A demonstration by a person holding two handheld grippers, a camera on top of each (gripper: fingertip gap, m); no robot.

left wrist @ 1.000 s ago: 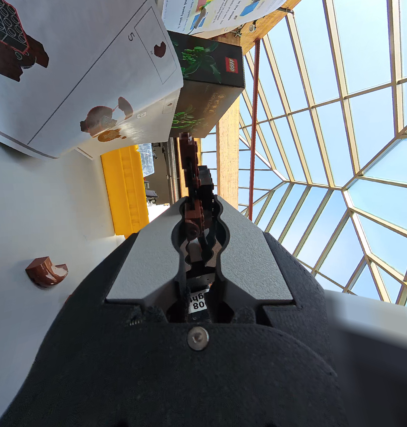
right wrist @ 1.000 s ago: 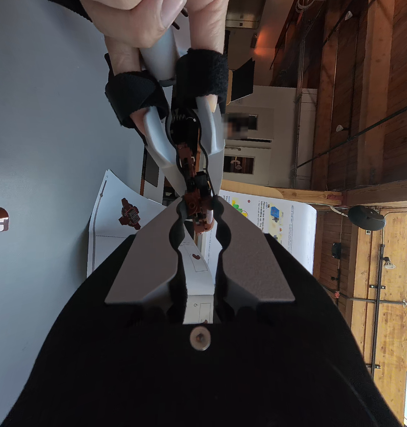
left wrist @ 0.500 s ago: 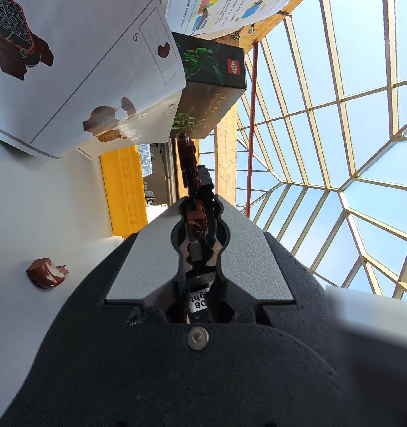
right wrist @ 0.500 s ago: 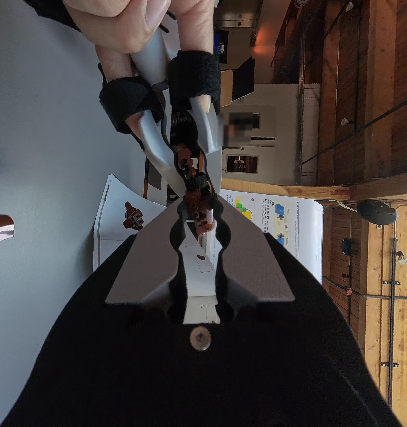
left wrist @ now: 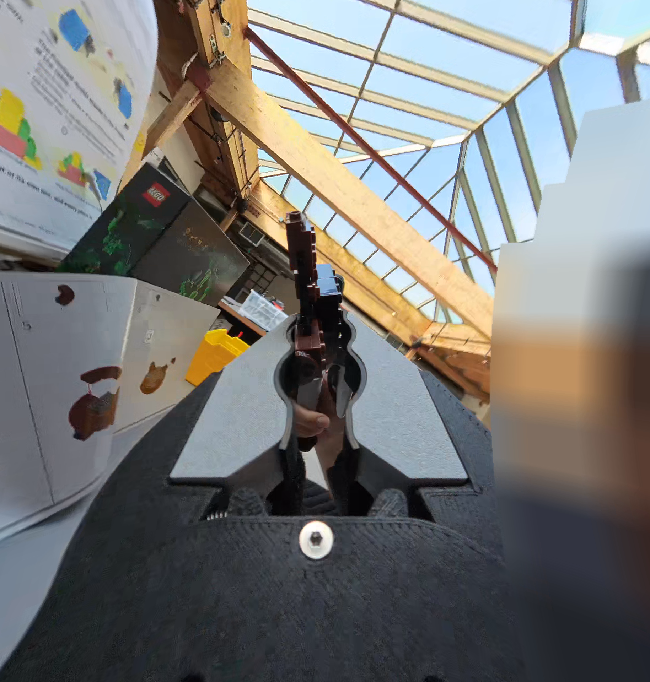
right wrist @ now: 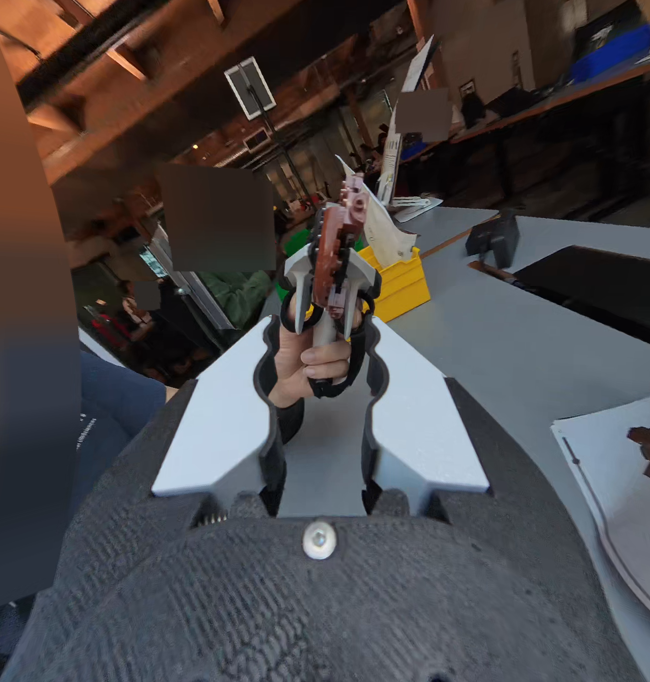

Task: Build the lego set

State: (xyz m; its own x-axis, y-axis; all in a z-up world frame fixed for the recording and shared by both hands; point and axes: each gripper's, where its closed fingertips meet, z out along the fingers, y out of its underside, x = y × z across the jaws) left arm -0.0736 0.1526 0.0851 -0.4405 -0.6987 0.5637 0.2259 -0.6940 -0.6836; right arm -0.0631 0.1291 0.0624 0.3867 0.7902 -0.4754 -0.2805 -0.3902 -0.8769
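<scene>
My left gripper (left wrist: 317,326) is shut on a brown and black lego assembly (left wrist: 305,265) that sticks up past its fingertips. In the right wrist view the same left gripper (right wrist: 330,273) is held up by a hand (right wrist: 308,365), with the brown assembly (right wrist: 334,243) clamped between its grey fingers. My right gripper (right wrist: 321,332) is open and empty, a short way back from the left gripper and below the assembly. The open instruction booklet (left wrist: 76,369) lies to the left and shows in the right wrist view (right wrist: 618,479) at the right edge.
A black lego box (left wrist: 149,236) stands behind the booklet. A yellow bin (right wrist: 397,284) sits on the grey table (right wrist: 500,350) behind the left gripper; it also shows in the left wrist view (left wrist: 212,354). People sit in the background. My right fingertips sit around 4 centimetres from my left ones.
My right gripper has opened and drawn back from the assembly, which stays in the left gripper. Both grippers have swung round; the loose brown curved piece on the table is out of view.
</scene>
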